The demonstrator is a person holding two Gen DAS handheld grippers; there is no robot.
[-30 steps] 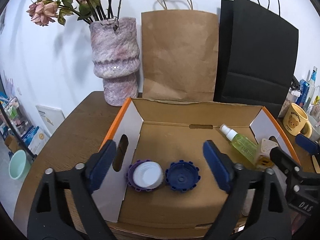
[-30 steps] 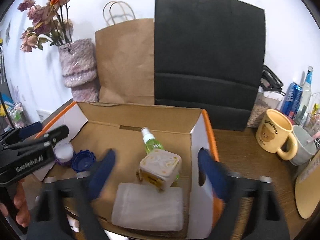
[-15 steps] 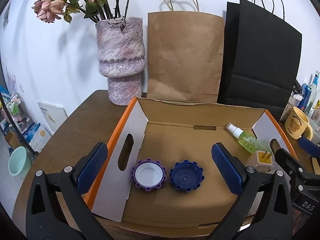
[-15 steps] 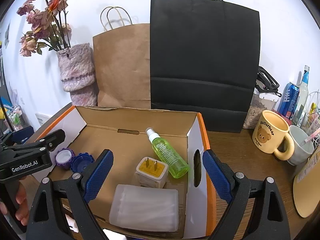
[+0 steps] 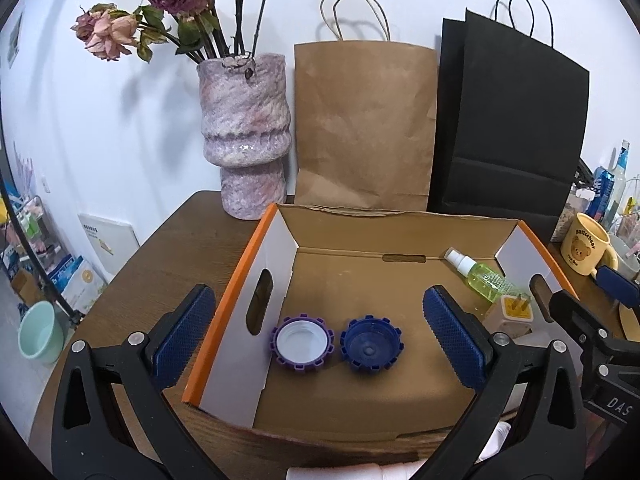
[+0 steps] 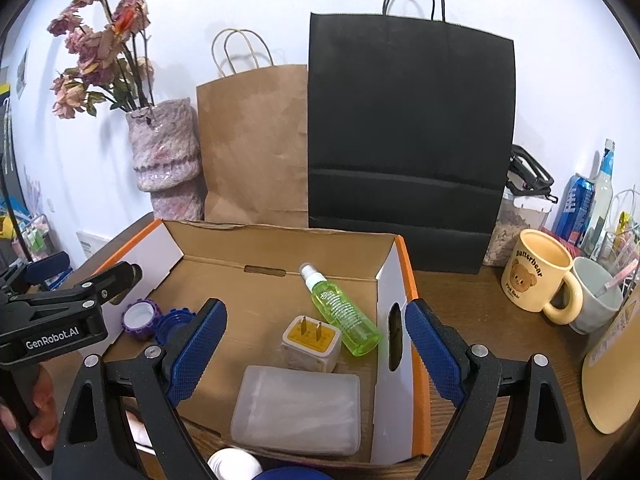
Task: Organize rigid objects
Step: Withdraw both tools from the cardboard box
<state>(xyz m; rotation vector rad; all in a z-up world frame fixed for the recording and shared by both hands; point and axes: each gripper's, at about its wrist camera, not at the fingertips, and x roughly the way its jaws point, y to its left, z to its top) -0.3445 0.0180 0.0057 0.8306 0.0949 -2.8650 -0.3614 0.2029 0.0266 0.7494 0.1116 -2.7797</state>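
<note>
Left gripper (image 5: 318, 334) hovering over the near left part of the cardboard box (image 5: 400, 364), fingers (image 5: 185, 336) spread wide and pinching nothing. One finger outside the box's left wall, the other above the box floor. Between them, lower down on the floor: purple cap (image 5: 303, 342) and blue cap (image 5: 371, 344), both open side up, just beside each other, clear of both fingers. Purple cap close to the left wall with its handle slot.

Right gripper (image 6: 316, 356) over the near right part of the same box, fingers (image 6: 196, 354) also spread and empty. Left finger above the box floor, right finger outside the right wall. Between them on the floor: plug adapter (image 6: 311, 343) with prongs up, touching the base of a green spray bottle (image 6: 342, 311) lying on its side, nozzle toward the far wall. Nearer the camera, a frosted plastic case (image 6: 298, 410) lying flat. None of these touched by the fingers.

Box resting on the wooden bench (image 5: 168, 256). Behind it: vase (image 5: 244, 132), brown paper bag (image 5: 364, 124), black paper bag (image 5: 508, 120). Yellow mug (image 6: 538, 276) at the right.
</note>
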